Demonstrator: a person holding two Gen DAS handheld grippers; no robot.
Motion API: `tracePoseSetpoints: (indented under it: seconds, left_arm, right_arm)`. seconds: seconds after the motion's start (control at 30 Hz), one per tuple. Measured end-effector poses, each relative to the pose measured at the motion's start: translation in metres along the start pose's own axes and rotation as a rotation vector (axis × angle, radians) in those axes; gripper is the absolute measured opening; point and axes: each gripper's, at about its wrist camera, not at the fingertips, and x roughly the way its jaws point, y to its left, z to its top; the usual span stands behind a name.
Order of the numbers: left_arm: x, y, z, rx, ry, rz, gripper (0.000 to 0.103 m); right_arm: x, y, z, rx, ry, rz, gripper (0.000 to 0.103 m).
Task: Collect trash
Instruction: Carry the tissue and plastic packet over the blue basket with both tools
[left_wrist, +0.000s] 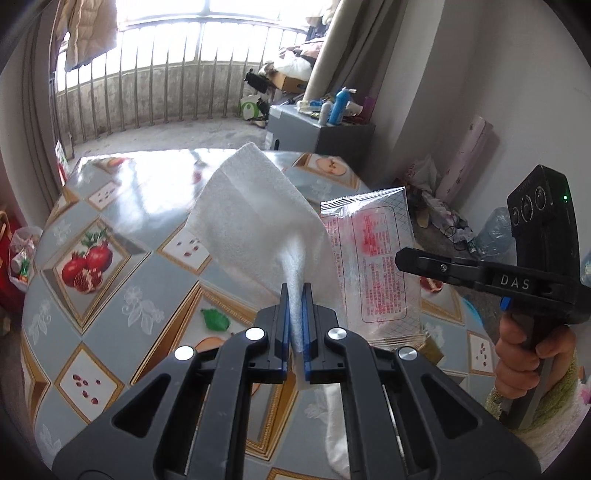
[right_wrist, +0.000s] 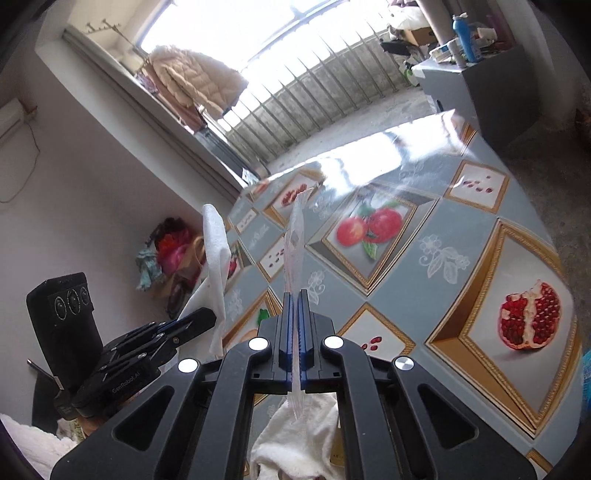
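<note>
1. The counter (left_wrist: 122, 236), covered in a glossy cloth printed with pomegranates and apples, fills both views; a small green scrap (left_wrist: 215, 319) lies on it near the left claw, a likely next item to collect.
2. The white tissue (left_wrist: 255, 218) stands up off the counter, pinched at its lower end by the left claw (left_wrist: 295, 295), whose blue pads are closed on it. It is soft and floppy, so the grip is best kept firm and the carry smooth, or the loose upper fold may catch on something.
3. The clear plastic wrapper (left_wrist: 373, 258), printed in red, hangs just beside the tissue. The right claw (right_wrist: 294, 306) is closed on it, seen edge-on between the pads in the right wrist view. The film looks slick; a steady squeeze should guard against slipping.
4. Both pieces appear lifted clear of the counter. The step in hand seems to be carrying them to a bin; none shows clearly in either view.
5. Keeping the two claws apart should stop tissue and wrapper tangling.
</note>
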Motion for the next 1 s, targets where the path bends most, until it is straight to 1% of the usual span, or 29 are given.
tracePoseSetpoints:
  seconds: [0.13,0.27,0.4,0.5,0.57,0.63,0.7,0.73,0.87,0.97,1.0]
  left_arm:
    - [-0.003,-0.021,0.015,0.033,-0.014,-0.049,0.004]
    - [-0.004,-0.053,0.029,0.092,-0.030,-0.102,0.004]
    - [0.003,-0.091,0.041,0.154,-0.021,-0.168,0.004]
    - [0.012,-0.122,0.045,0.207,0.000,-0.220,0.004]
    - [0.023,-0.148,0.048,0.244,0.030,-0.264,0.004]
    - [0.036,-0.172,0.050,0.276,0.065,-0.306,0.004]
    - [0.050,-0.206,0.052,0.324,0.108,-0.345,0.004]
    - [0.054,-0.218,0.052,0.345,0.117,-0.360,0.004]
    - [0.080,-0.286,0.048,0.473,0.161,-0.429,0.004]
    - [0.110,-0.333,0.041,0.526,0.234,-0.468,0.004]
    - [0.119,-0.347,0.037,0.539,0.253,-0.478,0.004]
  right_arm:
    - [-0.030,-0.008,0.004,0.030,-0.075,0.007,0.003]
    - [-0.067,-0.022,0.004,0.067,-0.158,-0.011,0.003]
    - [-0.109,-0.045,-0.002,0.102,-0.242,-0.063,0.002]
    - [-0.142,-0.066,-0.011,0.137,-0.297,-0.120,0.003]
    - [-0.162,-0.082,-0.018,0.169,-0.330,-0.158,0.003]
    - [-0.184,-0.099,-0.028,0.200,-0.365,-0.207,0.002]
    - [-0.205,-0.118,-0.039,0.233,-0.400,-0.267,0.002]
    - [-0.214,-0.129,-0.043,0.256,-0.414,-0.300,0.002]
    - [-0.251,-0.172,-0.066,0.343,-0.471,-0.481,0.002]
    - [-0.275,-0.214,-0.087,0.466,-0.500,-0.584,0.002]
    - [-0.280,-0.225,-0.095,0.505,-0.505,-0.603,0.003]
